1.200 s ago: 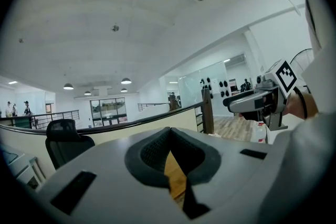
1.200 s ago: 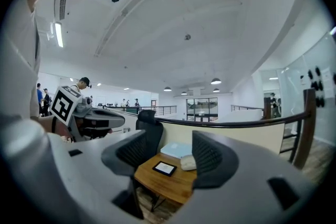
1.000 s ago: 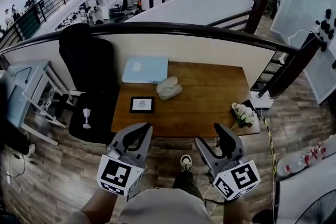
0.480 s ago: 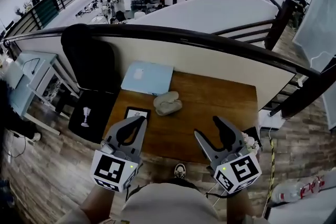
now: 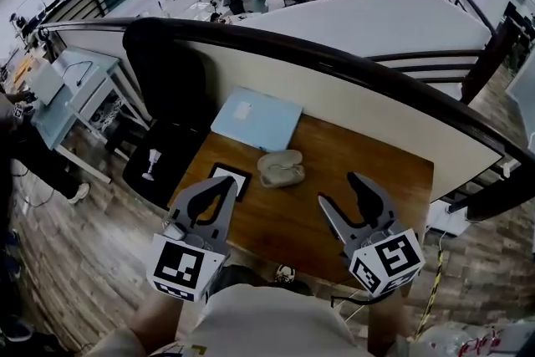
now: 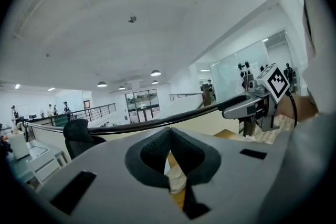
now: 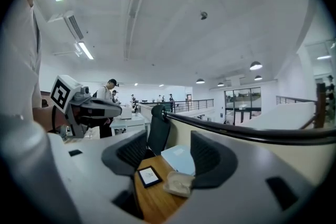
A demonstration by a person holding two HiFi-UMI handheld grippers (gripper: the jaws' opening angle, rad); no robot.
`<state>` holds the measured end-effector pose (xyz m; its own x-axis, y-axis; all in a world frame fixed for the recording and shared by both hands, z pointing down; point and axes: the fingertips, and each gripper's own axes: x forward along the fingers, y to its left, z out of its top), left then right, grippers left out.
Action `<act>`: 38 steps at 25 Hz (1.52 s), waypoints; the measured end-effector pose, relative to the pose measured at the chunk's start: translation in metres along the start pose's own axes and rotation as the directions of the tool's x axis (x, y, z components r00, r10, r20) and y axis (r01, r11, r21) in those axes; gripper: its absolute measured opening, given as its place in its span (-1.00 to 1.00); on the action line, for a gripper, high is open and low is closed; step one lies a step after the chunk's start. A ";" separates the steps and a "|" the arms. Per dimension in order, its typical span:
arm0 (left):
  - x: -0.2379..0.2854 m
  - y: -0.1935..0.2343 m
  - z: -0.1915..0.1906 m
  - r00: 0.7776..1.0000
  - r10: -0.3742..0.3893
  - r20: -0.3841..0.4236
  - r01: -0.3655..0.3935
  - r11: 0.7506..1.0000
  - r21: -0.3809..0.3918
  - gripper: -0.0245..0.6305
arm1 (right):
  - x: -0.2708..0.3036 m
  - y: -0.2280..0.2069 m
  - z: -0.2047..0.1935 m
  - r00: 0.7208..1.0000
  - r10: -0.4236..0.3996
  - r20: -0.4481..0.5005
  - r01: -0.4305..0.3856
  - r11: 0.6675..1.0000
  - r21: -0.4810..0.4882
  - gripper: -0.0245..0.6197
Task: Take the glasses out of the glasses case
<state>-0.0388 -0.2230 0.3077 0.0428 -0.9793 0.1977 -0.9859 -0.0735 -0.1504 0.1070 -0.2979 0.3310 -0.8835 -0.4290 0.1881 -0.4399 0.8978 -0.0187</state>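
Note:
A beige glasses case lies closed in the middle of the wooden table. It shows again between the jaws in the right gripper view, glasses case, and as a pale sliver in the left gripper view, glasses case. My left gripper hovers over the table's near left edge, short of the case, its pads meeting at the tips with nothing held. My right gripper hangs over the near edge to the case's right, jaws apart and empty. No glasses are visible.
A light blue flat laptop lies behind the case. A small black-framed tablet sits left of it. A black office chair stands at the table's left, and a dark railing tops the low wall behind.
Both grippers have come forward from in front of the table to over its near edge, closer to the case. Their jaws look the same as before.

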 end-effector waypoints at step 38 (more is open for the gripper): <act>0.143 0.070 -0.138 0.962 -0.114 -0.250 0.091 0.991 -0.099 -0.92 | 0.221 -0.053 -0.180 0.838 0.173 -0.518 -0.189 0.982 0.021 -0.25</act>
<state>-0.1238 -0.3423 0.4593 0.1127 -0.8864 0.4489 -0.9891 -0.1434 -0.0348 -0.0362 -0.4225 0.5505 -0.7329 -0.1530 0.6629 -0.2678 0.9606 -0.0743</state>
